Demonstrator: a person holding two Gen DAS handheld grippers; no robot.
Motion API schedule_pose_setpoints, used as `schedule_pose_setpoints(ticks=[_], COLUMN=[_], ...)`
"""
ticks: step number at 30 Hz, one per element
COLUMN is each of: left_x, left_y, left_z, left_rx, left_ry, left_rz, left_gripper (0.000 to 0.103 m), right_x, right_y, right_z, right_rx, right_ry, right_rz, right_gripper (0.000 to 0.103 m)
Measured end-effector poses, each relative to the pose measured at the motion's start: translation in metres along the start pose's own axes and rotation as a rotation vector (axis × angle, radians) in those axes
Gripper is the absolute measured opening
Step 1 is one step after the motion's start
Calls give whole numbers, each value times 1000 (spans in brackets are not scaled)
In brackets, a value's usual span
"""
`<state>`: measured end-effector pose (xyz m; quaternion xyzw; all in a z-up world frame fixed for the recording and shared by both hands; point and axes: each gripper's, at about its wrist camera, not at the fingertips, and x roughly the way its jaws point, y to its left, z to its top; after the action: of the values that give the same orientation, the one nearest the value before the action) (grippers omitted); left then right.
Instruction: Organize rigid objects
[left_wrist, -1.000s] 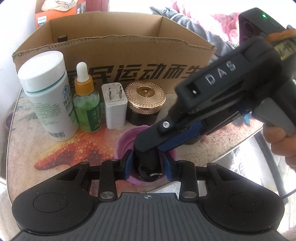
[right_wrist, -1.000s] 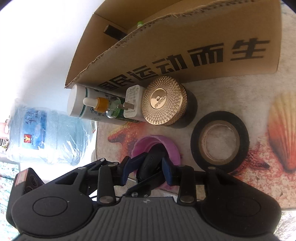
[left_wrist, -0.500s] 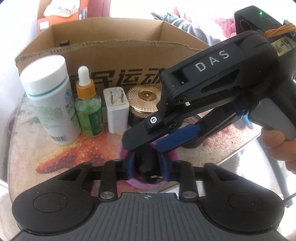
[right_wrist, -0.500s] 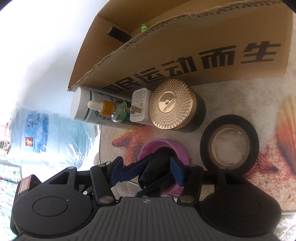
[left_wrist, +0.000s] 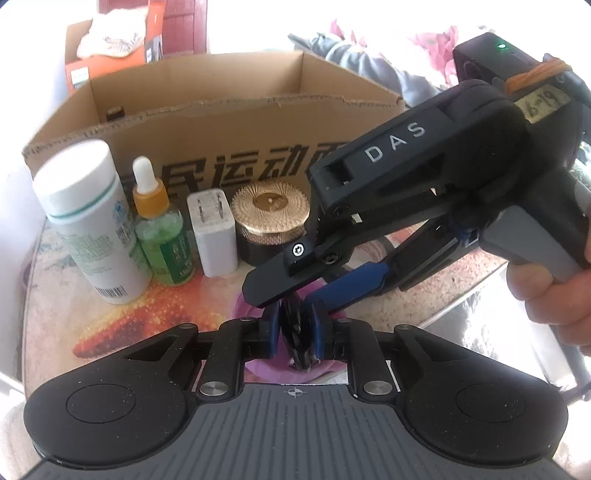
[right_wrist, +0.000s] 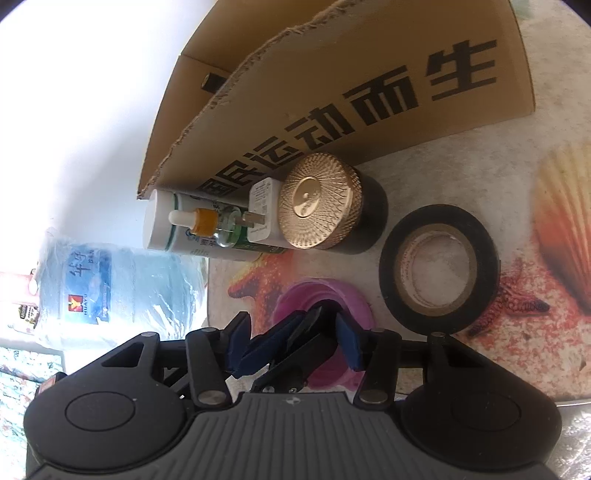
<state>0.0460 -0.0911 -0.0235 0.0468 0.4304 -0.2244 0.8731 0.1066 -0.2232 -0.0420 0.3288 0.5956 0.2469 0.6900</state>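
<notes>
While both tools meet over the purple dish (left_wrist: 258, 369) | left gripper (left_wrist: 294, 334) pinches a small dark object, type unclear | right gripper (right_wrist: 295, 341) spread around that spot, gripping nothing | white bottle (left_wrist: 88, 221), dropper bottle (left_wrist: 162, 236), charger (left_wrist: 214, 230), gold-lidded jar (left_wrist: 271, 221) lined up against cardboard box (left_wrist: 236, 122) | black tape roll (right_wrist: 439, 267) loose on table; judged partly done.

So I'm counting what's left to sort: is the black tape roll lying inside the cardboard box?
No, the black tape roll lies flat on the tabletop in front of the cardboard box.
</notes>
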Motion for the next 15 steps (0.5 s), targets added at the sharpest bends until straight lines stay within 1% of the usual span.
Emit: schedule_pose_setpoints(ticks=[3, 6, 7, 9, 12, 15], left_x=[4, 5, 5, 0, -13, -32], left_y=[3, 6, 7, 6, 5, 2], left_z=[2, 3, 4, 2, 6, 15], left_rx=[-6, -48, -51, -53, -46, -27], left_ry=[9, 1, -8, -26, -57, -113], left_rz=[-5, -5, 1, 12, 31, 62], left_gripper=[18, 15, 15, 15, 15, 15], right_x=[0, -2, -3, -7, -14, -28], right_y=[0, -1, -2, -1, 8, 26], right_z=[-1, -2, -2, -4, -7, -8], right_rx=[-23, -27, -28, -32, -58, -118], right_ry=[-10, -25, -32, -43, -66, -109], right_rz=[-11, -5, 2, 16, 48, 78], right_gripper=[51, 47, 46, 40, 39, 39])
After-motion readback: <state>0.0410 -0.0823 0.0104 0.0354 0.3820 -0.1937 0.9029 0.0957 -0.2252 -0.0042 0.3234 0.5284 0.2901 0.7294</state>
